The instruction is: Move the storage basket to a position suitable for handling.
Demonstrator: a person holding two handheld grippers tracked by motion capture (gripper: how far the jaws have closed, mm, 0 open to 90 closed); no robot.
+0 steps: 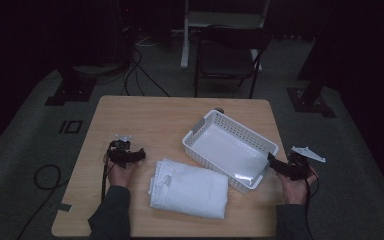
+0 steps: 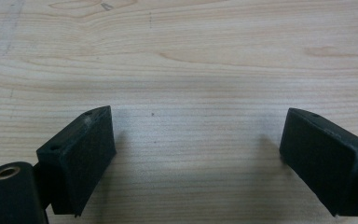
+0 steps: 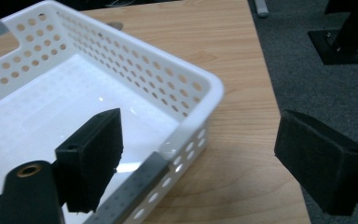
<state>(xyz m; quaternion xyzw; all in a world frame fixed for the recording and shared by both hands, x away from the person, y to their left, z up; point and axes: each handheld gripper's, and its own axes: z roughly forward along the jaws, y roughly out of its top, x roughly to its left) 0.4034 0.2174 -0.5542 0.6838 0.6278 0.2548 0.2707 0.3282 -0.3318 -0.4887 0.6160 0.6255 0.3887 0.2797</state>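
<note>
In the left gripper view we see our left gripper (image 2: 198,154) with its jaws spread wide and nothing between them, only bare wood of the table (image 2: 191,56) beneath. In the right gripper view our right gripper (image 3: 198,158) also stands wide open and holds nothing; one jaw hangs over the inside of the white basket (image 3: 121,84), the other over the table beside it, so the grey-handled short end wall lies between them, untouched as far as we can tell.

From above, the left gripper (image 1: 141,152) points toward the folded white cloth (image 1: 190,189), near it but apart. The right gripper (image 1: 270,158) points at the near right corner of the basket (image 1: 230,131). The basket's long axis runs diagonally, from far left to near right, its open side up. The cloth lies flat just in front of the basket, toward our edge of the table, its longer side running left to right with a slight tilt.
</note>
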